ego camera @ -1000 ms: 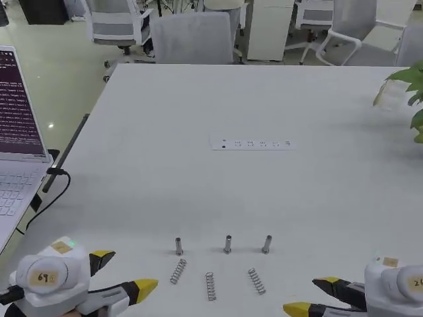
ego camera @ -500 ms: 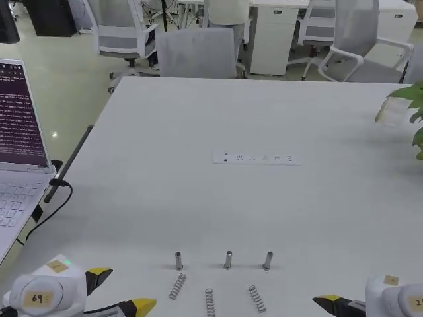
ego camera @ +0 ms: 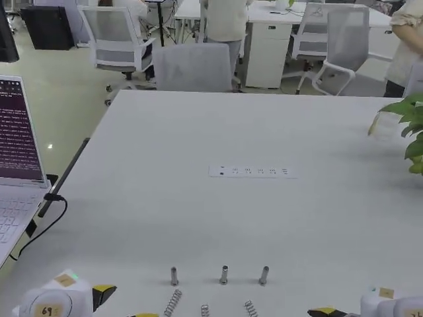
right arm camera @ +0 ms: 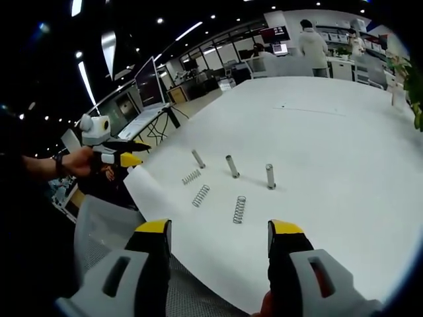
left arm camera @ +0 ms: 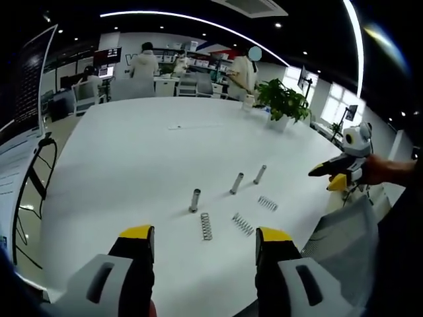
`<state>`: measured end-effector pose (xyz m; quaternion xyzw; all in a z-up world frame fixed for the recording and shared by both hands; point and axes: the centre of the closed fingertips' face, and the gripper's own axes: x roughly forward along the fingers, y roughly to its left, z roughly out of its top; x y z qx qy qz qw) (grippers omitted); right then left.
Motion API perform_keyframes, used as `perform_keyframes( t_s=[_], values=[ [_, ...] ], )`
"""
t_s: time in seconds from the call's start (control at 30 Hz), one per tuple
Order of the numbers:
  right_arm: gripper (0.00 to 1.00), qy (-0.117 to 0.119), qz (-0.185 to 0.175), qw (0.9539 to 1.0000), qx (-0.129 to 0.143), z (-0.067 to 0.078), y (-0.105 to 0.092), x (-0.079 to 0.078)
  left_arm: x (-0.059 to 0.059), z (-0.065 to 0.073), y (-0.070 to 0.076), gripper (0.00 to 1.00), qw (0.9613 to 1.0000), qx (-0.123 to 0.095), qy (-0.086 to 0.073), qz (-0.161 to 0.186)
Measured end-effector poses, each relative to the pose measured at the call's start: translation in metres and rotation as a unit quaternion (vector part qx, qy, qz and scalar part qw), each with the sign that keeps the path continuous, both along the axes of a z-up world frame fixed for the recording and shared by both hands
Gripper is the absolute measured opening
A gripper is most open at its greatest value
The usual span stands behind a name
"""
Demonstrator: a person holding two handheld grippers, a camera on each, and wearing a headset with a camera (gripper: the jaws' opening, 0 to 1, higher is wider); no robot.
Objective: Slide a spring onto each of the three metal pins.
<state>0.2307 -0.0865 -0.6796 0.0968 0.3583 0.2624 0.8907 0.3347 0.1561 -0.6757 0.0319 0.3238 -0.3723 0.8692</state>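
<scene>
Three short metal pins stand upright in a row near the table's front edge: left pin (ego camera: pixel 174 276), middle pin (ego camera: pixel 224 275), right pin (ego camera: pixel 264 275). Just in front of each lies a loose spring: left spring (ego camera: pixel 172 302), middle spring (ego camera: pixel 205 309), right spring (ego camera: pixel 250 308). My left gripper (left arm camera: pixel 205 236) is open and holds nothing, off to the left of the row (ego camera: pixel 119 302). My right gripper (right arm camera: pixel 219 228) is open too, off to the right (ego camera: pixel 327 312). Both hover at the table's edge, apart from the springs (left arm camera: pixel 205 226) (right arm camera: pixel 239 209).
An open laptop (ego camera: pixel 13 165) sits at the left with a black cable (ego camera: pixel 46 211) trailing off the table's edge. A white power strip (ego camera: pixel 253 172) lies mid-table. A green plant (ego camera: pixel 410 125) stands at the right. Office chairs (ego camera: pixel 195 66) and people are beyond the table.
The head camera has tilted up, so the pins, springs and both grippers sit lower in the picture. Nothing on the table has moved, and both grippers stay open.
</scene>
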Motion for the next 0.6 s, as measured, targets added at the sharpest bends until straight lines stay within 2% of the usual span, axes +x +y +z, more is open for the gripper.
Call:
perform_keyframes(
  t_s=[0.2, 0.33, 0.43, 0.6],
  values=[
    [0.57, -0.004, -0.005, 1.0, 0.002, 0.002, 0.001, 0.001, 0.003, -0.002, -0.009, 0.55, 1.0, -0.003, 0.005, 0.002],
    [0.57, -0.004, -0.007, 1.0, 0.0, 0.002, -0.001, -0.001, 0.001, -0.009, -0.015, 0.54, 0.9999, 0.005, 0.01, -0.009],
    [0.57, -0.002, -0.01, 0.9999, -0.008, 0.0, -0.004, -0.003, 0.0, -0.015, -0.016, 0.53, 0.9997, 0.013, 0.013, -0.016],
    [0.57, -0.003, -0.023, 0.9997, -0.007, 0.0, -0.01, -0.005, 0.002, -0.024, -0.013, 0.5, 0.9995, 0.017, 0.021, -0.013]
  ],
)
